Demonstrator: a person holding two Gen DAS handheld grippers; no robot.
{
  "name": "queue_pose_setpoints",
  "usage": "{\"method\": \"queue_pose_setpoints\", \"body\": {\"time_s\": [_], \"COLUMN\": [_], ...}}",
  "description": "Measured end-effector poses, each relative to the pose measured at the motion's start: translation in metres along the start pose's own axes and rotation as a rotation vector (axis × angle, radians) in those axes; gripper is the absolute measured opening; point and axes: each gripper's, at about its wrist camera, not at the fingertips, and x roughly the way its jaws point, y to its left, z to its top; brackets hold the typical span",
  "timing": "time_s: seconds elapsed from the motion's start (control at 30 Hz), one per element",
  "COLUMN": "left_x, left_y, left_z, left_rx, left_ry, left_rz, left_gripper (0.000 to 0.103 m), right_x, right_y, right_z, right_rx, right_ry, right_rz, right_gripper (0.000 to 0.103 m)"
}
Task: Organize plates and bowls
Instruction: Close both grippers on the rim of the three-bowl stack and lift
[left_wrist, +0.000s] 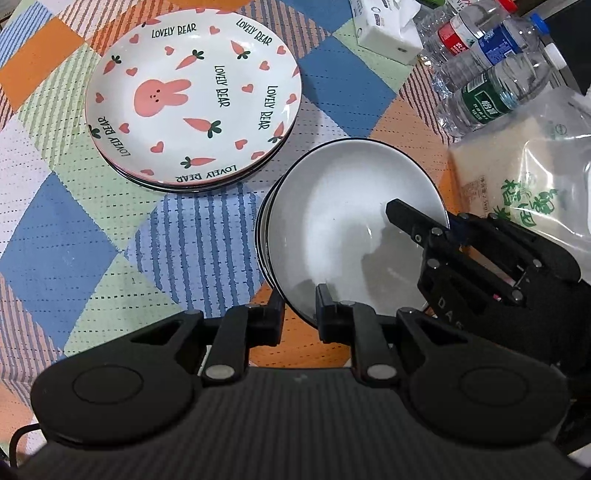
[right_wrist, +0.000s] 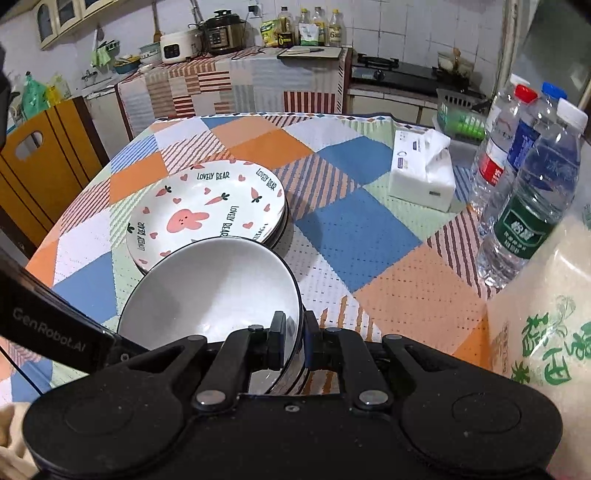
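Right gripper (right_wrist: 294, 341) pinches the white bowl's (right_wrist: 210, 291) rim at lower centre; left gripper (left_wrist: 299, 317) straddles it too, jaws nearly closed (contact unclear). One stack of bunny plates (left_wrist: 192, 96) upper left, three water bottles (left_wrist: 491, 70) upper right.

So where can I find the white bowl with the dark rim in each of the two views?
Left wrist view: the white bowl sits right of centre, tilted, with both hand-held grippers at its rim.
Right wrist view: it is at lower centre-left, in front of the bunny plate.
Shared landmark: the bunny plate lies just beyond the bowl in both.
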Motion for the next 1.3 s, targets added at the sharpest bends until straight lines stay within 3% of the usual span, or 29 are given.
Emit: {"method": "queue_pose_setpoints", "body": {"time_s": [0.3,0.43,0.53,0.7,0.8,0.87,1.0,1.07,1.17,1.2,1.23,1.3], "left_x": [0.007,0.008,0.008,0.008,-0.001,-0.011,-0.026,-0.029,-0.023,-0.019,-0.013,-0.002], "left_y": [-0.007,-0.007,-0.008,-0.004,0.002,0.007,0.016,0.02,0.022,0.023,0.024,0.024], "left_z": [0.0,0.002,0.001,-0.001,-0.005,-0.007,-0.008,-0.009,-0.012,-0.013,-0.013,-0.014], "left_rx": [0.052,0.056,0.058,0.043,0.041,0.049,0.046,0.042,0.024,0.019,0.016,0.013], "left_ry": [0.008,0.012,0.004,-0.016,-0.061,-0.103,-0.187,-0.227,-0.28,-0.294,-0.301,-0.303], "left_rz": [0.051,0.048,0.048,0.028,0.003,-0.007,-0.016,-0.024,-0.049,-0.058,-0.06,-0.047], "left_gripper": [0.019,0.028,0.03,0.031,0.033,0.036,0.043,0.047,0.053,0.055,0.056,0.057], "right_x": [0.0,0.002,0.01,0.01,0.005,-0.005,-0.03,-0.038,-0.036,-0.033,-0.03,-0.023], "right_y": [0.019,0.026,0.029,0.019,0.007,-0.007,-0.027,-0.03,-0.028,-0.026,-0.023,-0.013], "right_z": [-0.007,-0.01,-0.012,-0.014,-0.014,-0.013,-0.013,-0.018,-0.028,-0.032,-0.037,-0.047], "right_rx": [-0.15,-0.218,-0.25,-0.207,-0.164,-0.123,-0.108,-0.139,-0.193,-0.208,-0.225,-0.278], "right_ry": [-0.032,-0.055,-0.037,-0.045,-0.049,-0.06,-0.097,-0.095,-0.059,-0.054,-0.045,-0.03], "right_rz": [-0.066,-0.105,-0.144,-0.091,-0.012,0.074,0.176,0.205,0.22,0.224,0.216,0.193], "right_gripper": [0.013,0.016,0.018,0.018,0.023,0.029,0.063,0.071,0.078,0.09,0.096,0.096]}}
